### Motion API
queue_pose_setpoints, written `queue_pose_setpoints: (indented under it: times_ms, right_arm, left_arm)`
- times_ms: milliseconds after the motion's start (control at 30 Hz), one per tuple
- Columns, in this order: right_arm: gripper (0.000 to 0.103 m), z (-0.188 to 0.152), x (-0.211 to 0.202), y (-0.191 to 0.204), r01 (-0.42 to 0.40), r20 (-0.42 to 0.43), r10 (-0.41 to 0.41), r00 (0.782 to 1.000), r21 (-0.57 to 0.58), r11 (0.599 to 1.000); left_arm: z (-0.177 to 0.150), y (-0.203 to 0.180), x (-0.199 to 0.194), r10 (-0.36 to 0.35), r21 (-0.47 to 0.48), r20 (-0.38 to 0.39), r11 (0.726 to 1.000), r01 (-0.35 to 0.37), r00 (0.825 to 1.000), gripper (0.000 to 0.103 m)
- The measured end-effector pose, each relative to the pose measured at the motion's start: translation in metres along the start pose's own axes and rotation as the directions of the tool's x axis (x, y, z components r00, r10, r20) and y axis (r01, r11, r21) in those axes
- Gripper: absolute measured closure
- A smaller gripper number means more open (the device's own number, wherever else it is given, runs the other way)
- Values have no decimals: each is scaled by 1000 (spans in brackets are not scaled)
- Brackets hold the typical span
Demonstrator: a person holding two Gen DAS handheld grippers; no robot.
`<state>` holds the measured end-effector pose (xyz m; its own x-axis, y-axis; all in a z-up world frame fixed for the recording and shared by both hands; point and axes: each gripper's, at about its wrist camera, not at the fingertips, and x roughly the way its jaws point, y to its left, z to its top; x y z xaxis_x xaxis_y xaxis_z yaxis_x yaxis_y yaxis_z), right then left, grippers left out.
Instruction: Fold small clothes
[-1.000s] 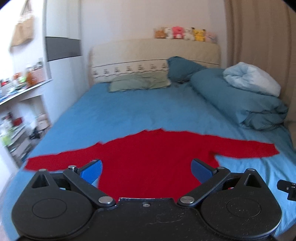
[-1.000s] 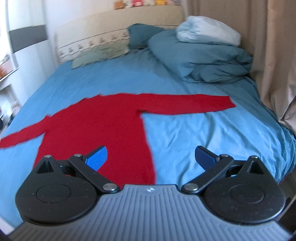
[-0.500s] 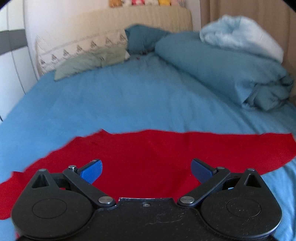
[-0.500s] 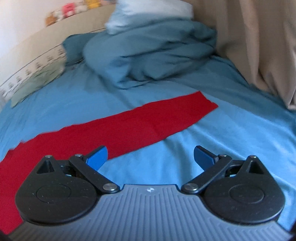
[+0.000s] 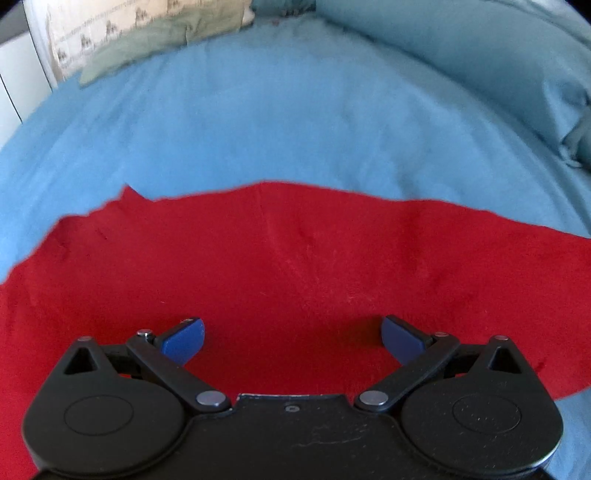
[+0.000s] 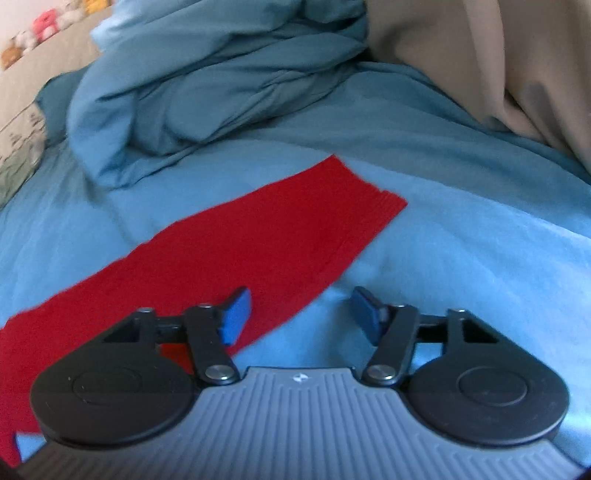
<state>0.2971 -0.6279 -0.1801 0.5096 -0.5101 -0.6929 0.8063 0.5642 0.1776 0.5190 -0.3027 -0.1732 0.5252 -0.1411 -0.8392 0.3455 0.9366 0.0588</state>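
Observation:
A red long-sleeved top (image 5: pixel 295 266) lies flat on the blue bed sheet (image 5: pixel 277 122). My left gripper (image 5: pixel 292 338) is open, low over the top's body, with nothing between its blue pads. In the right wrist view the top's right sleeve (image 6: pixel 266 240) runs diagonally, its ribbed cuff (image 6: pixel 376 199) pointing up and right. My right gripper (image 6: pixel 300 314) is open and close above the sleeve's lower edge; its left pad is over the red cloth and its right pad over the sheet.
A bunched teal duvet (image 6: pixel 207 85) lies just beyond the sleeve. A beige curtain (image 6: pixel 498 62) hangs at the right. A green pillow (image 5: pixel 162 40) and the patterned headboard (image 5: pixel 103 26) are at the far end. Stuffed toys (image 6: pixel 40 26) sit on the headboard.
Both grippers have moved forward and down towards the top. The right one swung right, along the sleeve towards the cuff, and its jaws have narrowed somewhat.

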Motion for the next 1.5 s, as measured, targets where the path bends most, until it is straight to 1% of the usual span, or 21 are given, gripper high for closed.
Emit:
queue_pose_setpoints:
  times_ms: [67,133,167,233,367,467,533,633,700,767,833,900,967,1033,1133,1233,1300,1367,1400,1433,1500]
  right_arm:
    - [51,3,5,3,20,2,-20,1000,-7,1000]
    - [62,7,8,6,40,-4,-40,999,-31,999]
    - [73,10,9,8,41,-9,-42,999,-44,998]
    - [81,16,8,13,31,-20,-32,999,-78,997]
    - [82,32,-10,34,-16,5,16,1000,-117,993]
    - [82,49,-44,71,-113,58,124,991,-169,979]
    - [82,56,-68,104,-190,83,210,974,-208,960]
    - [82,56,-108,174,-339,96,379,920,-289,896]
    - [82,42,-131,226,-453,62,502,863,-344,822]
    - [82,18,-147,274,-553,-3,601,800,-392,735]
    - [82,-25,-155,324,-648,-117,672,731,-430,629]
    - [82,-78,-151,363,-697,-233,683,692,-460,549]
    - [82,-130,-140,387,-726,-351,650,674,-478,494]
    - [82,-181,-127,401,-722,-439,583,683,-522,453]
    - [82,-216,-120,400,-715,-473,545,693,-546,436]
    - [79,-220,-119,396,-716,-468,553,689,-558,419]
    - [70,-217,-121,394,-722,-477,557,680,-567,395]
    - [47,-214,-128,392,-728,-479,568,669,-576,372]
    - [29,-214,-134,392,-723,-470,573,671,-587,364]
    - [21,-210,-137,387,-716,-461,579,673,-603,351]
    - [19,-203,-144,380,-702,-454,573,682,-625,341]
  left_arm:
    - [1,3,4,-2,-14,4,1000,2,1000,0]
    - [4,4,5,-2,-19,-9,1000,2,1000,0]
    - [6,2,6,-4,-18,-15,1000,4,1000,0]
    - [11,6,6,-22,-12,-34,1000,22,999,0]
    - [20,24,0,-79,-16,-77,997,78,994,0]
    - [24,48,-19,-63,-36,-62,997,61,996,0]
    - [26,73,-36,-51,-51,-39,997,49,998,0]
    - [27,117,-62,-32,-81,1,996,32,999,0]
    - [22,151,-79,0,-104,24,995,3,1000,0]
    - [13,182,-91,49,-120,40,992,-44,998,0]
    - [-1,217,-98,109,-148,44,984,-101,993,0]
    - [-18,242,-102,149,-185,36,973,-140,988,0]
    - [-37,268,-100,169,-231,15,960,-161,986,0]
    - [-53,288,-94,159,-280,-19,947,-158,987,0]
    - [-72,307,-85,111,-335,-47,935,-120,993,0]
    - [-80,312,-83,63,-367,-37,927,-73,997,0]
    - [-80,311,-83,41,-377,-23,925,-47,999,0]
    - [-78,305,-86,14,-382,-1,924,-14,1000,0]
    - [-76,300,-89,1,-382,9,924,3,1000,0]
    - [-73,294,-90,-17,-382,18,924,22,1000,0]
    - [-70,281,-89,-63,-380,27,923,69,998,0]
